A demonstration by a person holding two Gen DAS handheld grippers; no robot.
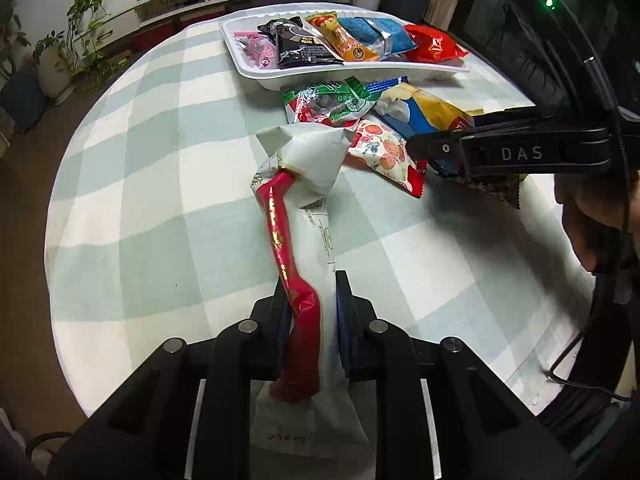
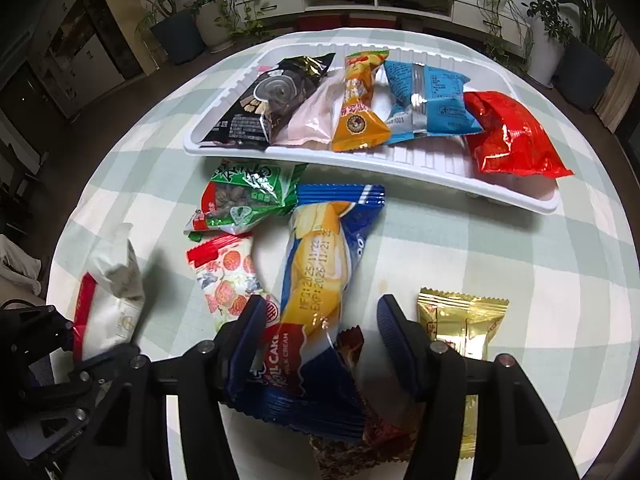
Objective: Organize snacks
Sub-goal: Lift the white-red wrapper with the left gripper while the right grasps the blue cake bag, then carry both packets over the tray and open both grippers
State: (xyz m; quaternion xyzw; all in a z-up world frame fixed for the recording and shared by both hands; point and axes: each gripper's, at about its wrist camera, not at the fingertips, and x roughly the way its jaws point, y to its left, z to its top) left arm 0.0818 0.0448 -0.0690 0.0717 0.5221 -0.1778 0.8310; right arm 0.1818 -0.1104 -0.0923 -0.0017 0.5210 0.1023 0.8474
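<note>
Pinched between the left gripper (image 1: 310,312) fingers is a white-and-red packet (image 1: 308,240), near the tray (image 1: 248,68). Spread around a roll cake (image 2: 316,280), nearer the tray, are the right gripper (image 2: 320,320) fingers. Both wrappers are judged light, soft, slippery; mid-body holds are advised.

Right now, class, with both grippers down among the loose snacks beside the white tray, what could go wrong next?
1. The left gripper pinches the long white-and-red crinkled packet at one end only; lifted, it may dangle and sweep the strawberry-print packet.
2. The right gripper stands open around the blue-and-yellow roll cake packet, which overlaps a brown packet; closing might catch both.
3. The white plastic tray looks nearly full, so an added packet could slide off.
</note>
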